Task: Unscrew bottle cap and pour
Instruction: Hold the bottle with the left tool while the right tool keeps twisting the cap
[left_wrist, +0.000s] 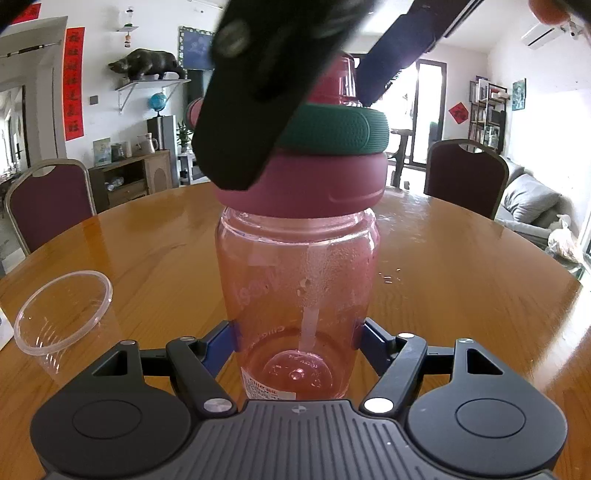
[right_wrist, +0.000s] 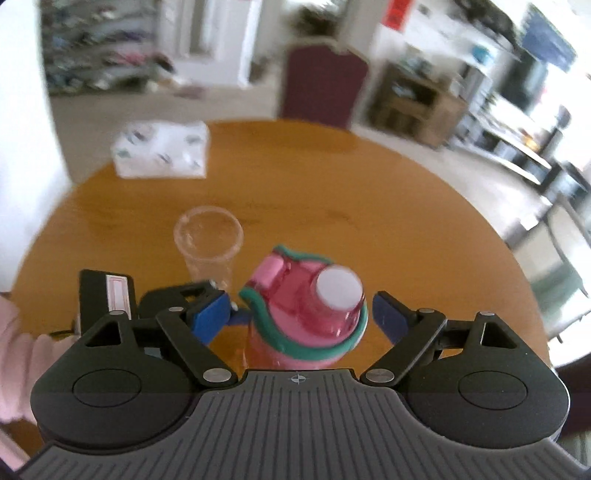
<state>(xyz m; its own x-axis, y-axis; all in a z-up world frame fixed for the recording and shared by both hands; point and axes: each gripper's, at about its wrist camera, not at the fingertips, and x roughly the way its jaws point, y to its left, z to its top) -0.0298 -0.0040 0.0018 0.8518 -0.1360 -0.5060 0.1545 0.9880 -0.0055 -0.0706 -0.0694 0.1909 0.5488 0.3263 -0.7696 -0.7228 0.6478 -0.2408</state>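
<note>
Standing upright on the round table, the pink bottle is clamped low on its body by the left gripper, whose blue pads press both sides just above the base. A little pink liquid sits at the bottom, with a straw running down inside. The cap, pink with a green band and a clear spout cover, is on the neck.

The right gripper hangs over the cap from above, its fingers spread wide, one on either side of the cap and clear of it; it holds nothing. In the left wrist view it shows as blurred dark shapes across the cap's left and upper right.

A clear cup stands just beyond the bottle in the right wrist view, between it and the far edge, with a narrow gap to the left gripper's body. In the left wrist view the cup sits to the left, near that edge of the table. A white box lies at the far left edge. Bare wood stretches to the right of the bottle out to the rim, and a chair stands past the far edge.
</note>
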